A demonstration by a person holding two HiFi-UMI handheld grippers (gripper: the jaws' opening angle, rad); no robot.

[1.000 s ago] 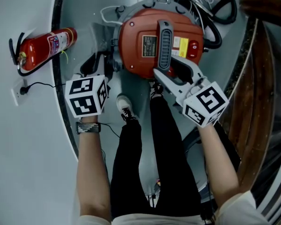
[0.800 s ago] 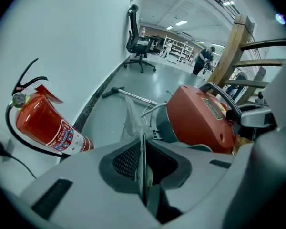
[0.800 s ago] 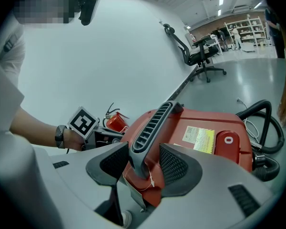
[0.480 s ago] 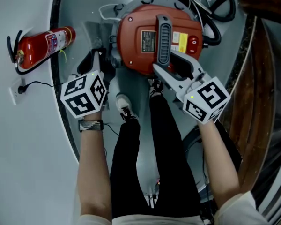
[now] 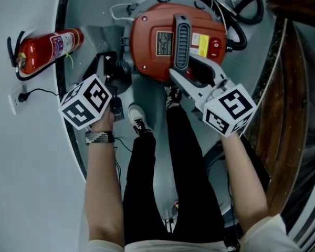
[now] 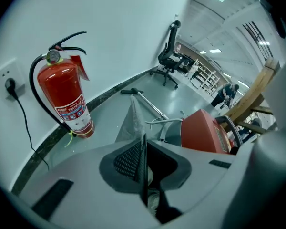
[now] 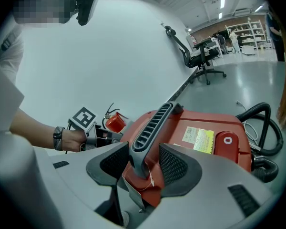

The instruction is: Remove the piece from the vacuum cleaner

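Left gripper (image 5: pixel 107 64) has swung outward since a second ago, its marker cube tipping away from the vacuum cleaner (image 5: pixel 147 46); the right gripper (image 5: pixel 186 73) has kept its place. We record:

- Vacuum cleaner: red, on the floor directly ahead of both grippers.
- Handle (image 7: pixel 150 123): grey, ribbed. Its near end stands between the right gripper's parted jaws, one pad against it, a sliver of red showing at the other.
- Left gripper: jaws pressed together, shown only in its own view.
- Grey sheet (image 6: pixel 130 120): rises just past the left gripper's tips; contact unclear.
- Fire extinguisher (image 6: pixel 66 99): to that gripper's left, by the wall.
- Black hose (image 7: pixel 266 123): beyond the right gripper, to its right.
- Office chair (image 6: pixel 170 56): far ahead; only the gripper views show it.
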